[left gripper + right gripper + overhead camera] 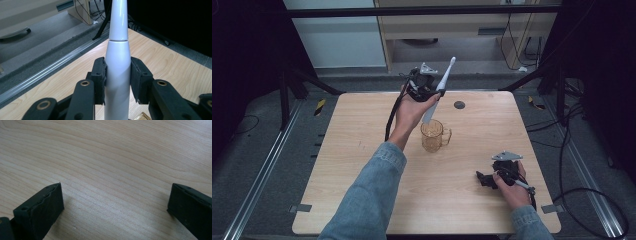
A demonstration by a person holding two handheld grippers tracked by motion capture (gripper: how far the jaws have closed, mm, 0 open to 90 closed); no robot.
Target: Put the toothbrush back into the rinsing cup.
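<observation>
Left gripper [432, 90] raised on an outstretched arm, jaws clamped on a white electric toothbrush [439, 90] tilted up, its lower end in the amber mug [433, 136] just below, right gripper [484, 179] resting low on the bench [362, 170], jaws spread wide, empty

Black tongs [117, 80] clamped on white toothbrush handle [117, 62], wooden table [170, 67] below, grey floor [42, 45] beyond

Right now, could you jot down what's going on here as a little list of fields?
setting: wooden table
left gripper: shut on a white electric toothbrush, held tilted above the cup
cup: clear amber, with handle, upright near mid-table
right gripper: open, nothing between its jaws, low over bare wood
other: small dark disc near the far edge
</observation>
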